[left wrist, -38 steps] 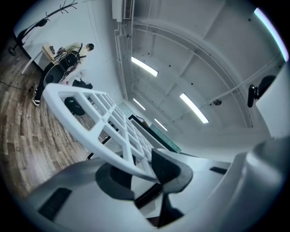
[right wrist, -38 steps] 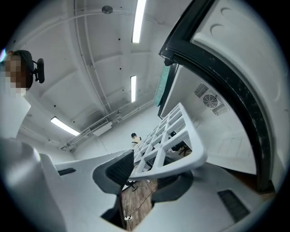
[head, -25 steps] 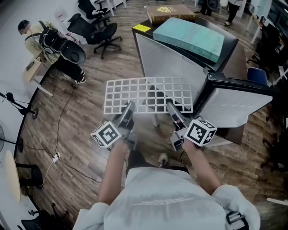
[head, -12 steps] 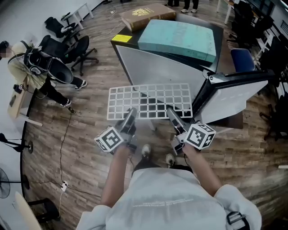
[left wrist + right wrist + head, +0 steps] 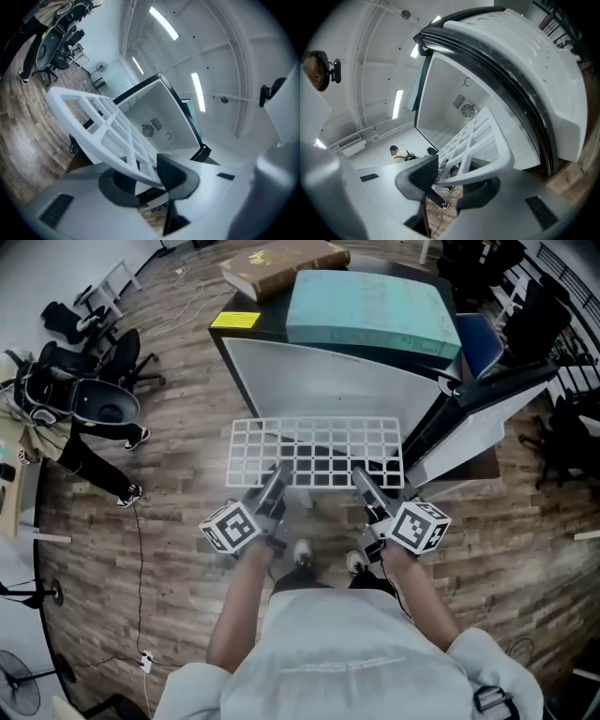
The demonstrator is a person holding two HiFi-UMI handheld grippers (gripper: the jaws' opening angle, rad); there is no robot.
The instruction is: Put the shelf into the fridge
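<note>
Left gripper [image 5: 274, 480] and right gripper [image 5: 361, 480] clamp white, apparently plastic lattice shelf [image 5: 315, 420].

The head view comes to me bright and evenly lit, with no hard shadows. The wooden floor [image 5: 141, 549] carries only a soft sheen, and straight lines bow outward toward the edges. Both gripper views are strong fisheye with black corners. In the left gripper view the ceiling strip lights [image 5: 164, 23] burn out to pure white, and the body of the left tool [image 5: 143, 174], close to the lens, is a soft grey smear. In the right gripper view the fridge [image 5: 450, 93] interior is bright and fairly sharp, while the near rim of the shelf [image 5: 502, 157] blurs.
</note>
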